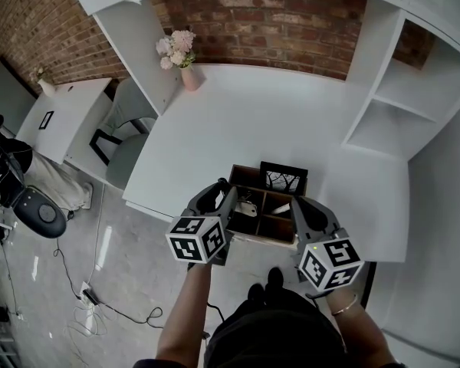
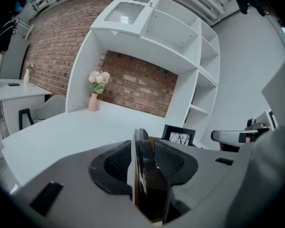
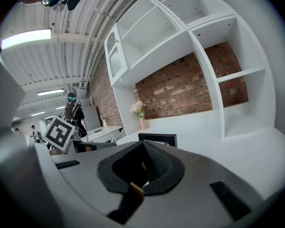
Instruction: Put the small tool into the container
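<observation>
A brown wooden container [image 1: 249, 176] with several compartments stands at the near edge of the white desk [image 1: 238, 121]. A small pale tool [image 1: 249, 208] lies in its left front compartment, and another pale piece [image 1: 282, 207] lies to the right of it. My left gripper [image 1: 222, 194] straddles the container's left wall [image 2: 141, 165]. In the left gripper view [image 2: 149, 158] the wall rests by the left pad, with a gap to the right pad. My right gripper [image 1: 305, 205] is at the right wall. In the right gripper view [image 3: 143, 167] its pads close on the thin wooden edge [image 3: 135, 190].
A black picture frame [image 1: 284, 179] stands just behind the container. A pink vase of flowers [image 1: 185, 64] sits at the desk's far left corner. White shelves [image 1: 399, 106] rise on the right, and a grey chair [image 1: 126, 140] is left of the desk. A person [image 3: 72, 110] stands far off.
</observation>
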Tool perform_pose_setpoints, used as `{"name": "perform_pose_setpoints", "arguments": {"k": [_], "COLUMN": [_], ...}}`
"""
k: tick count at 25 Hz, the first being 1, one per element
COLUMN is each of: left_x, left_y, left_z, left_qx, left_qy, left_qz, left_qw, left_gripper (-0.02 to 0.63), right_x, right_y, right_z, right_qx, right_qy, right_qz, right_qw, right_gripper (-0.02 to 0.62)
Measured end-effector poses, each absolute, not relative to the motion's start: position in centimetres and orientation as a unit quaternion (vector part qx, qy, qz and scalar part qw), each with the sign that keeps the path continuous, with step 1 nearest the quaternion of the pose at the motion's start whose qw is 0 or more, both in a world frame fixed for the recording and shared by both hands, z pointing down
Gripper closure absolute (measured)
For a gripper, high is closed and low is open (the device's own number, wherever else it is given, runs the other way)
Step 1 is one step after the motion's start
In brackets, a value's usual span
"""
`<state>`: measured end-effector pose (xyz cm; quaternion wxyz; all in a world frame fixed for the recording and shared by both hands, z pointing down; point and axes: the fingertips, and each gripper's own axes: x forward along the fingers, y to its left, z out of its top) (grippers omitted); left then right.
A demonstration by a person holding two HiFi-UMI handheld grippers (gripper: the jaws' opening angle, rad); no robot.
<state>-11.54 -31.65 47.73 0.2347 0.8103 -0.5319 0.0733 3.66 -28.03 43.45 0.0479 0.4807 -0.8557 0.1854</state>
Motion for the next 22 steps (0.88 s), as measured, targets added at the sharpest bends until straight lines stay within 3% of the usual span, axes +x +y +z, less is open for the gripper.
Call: {"name": "perform_pose_setpoints", "arguments": {"k": [22], "left_x": [-13.6], "left_y": [-25.2], "left_z": [47.9], "left_qx": [0.789], "left_qy": [-0.563], "left_qz": [0.091], "left_qw": [0.230], "left_gripper": [0.489], "right_x": [1.8], "right_y": [-24.2], "right_z": [43.4], "right_qx": [0.464], "right_qy": [-0.867], "right_qz": [0.172], "right_qw": [0.060], "right_gripper": [0.591]}}
